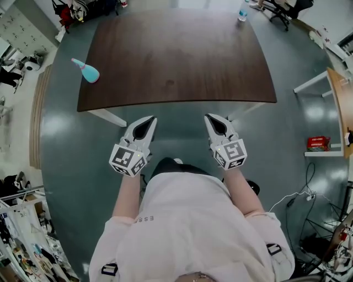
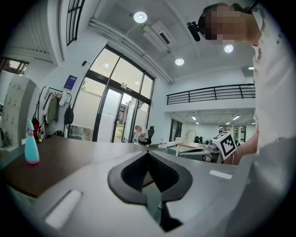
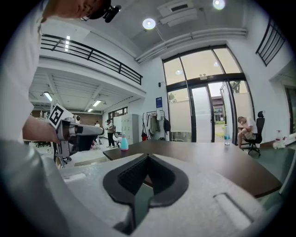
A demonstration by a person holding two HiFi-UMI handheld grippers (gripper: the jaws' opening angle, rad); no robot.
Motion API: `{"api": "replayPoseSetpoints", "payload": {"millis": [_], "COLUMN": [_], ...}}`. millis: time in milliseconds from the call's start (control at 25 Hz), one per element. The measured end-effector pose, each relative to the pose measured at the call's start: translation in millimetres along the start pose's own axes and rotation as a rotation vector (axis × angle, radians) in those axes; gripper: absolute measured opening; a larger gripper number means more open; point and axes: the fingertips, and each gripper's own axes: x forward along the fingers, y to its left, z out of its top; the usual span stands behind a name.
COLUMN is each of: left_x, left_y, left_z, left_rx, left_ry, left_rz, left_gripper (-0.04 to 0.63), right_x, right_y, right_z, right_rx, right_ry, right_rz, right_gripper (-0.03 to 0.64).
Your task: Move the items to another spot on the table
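Note:
A teal bottle with a pink tip [image 1: 86, 71] stands at the left edge of the dark brown table [image 1: 176, 55]; it also shows as the teal bottle [image 2: 31, 149] in the left gripper view and the teal bottle [image 3: 123, 142] in the right gripper view. A clear water bottle [image 1: 242, 11] stands at the table's far right corner. My left gripper [image 1: 150, 119] and right gripper [image 1: 210, 118] hover side by side just short of the table's near edge. Both are shut with nothing between their jaws. The left gripper [image 2: 148, 155] and the right gripper [image 3: 148, 157] each point over the table.
A white table leg [image 1: 107, 117] stands below the near left corner. A wooden shelf unit [image 1: 337, 104] with a red box [image 1: 318, 143] is at the right. Cables lie on the grey floor at lower right. A person sits on an office chair [image 3: 253, 134] beyond the table.

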Motion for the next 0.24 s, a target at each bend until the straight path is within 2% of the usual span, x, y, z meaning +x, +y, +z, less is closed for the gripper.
{"api": "replayPoseSetpoints", "payload": {"millis": [240], "left_x": [-3.3], "left_y": [5.0], "left_z": [3.8], "left_rx": [-0.005], "left_ry": [-0.015], "left_rz": [-0.001], "left_gripper": [0.017], "right_x": [-1.5], "right_y": [4.0], "right_z": [2.6], "right_rx": [-0.005], "right_ry": [-0.002], "right_rz": [-0.003], "right_gripper": [-0.008]}}
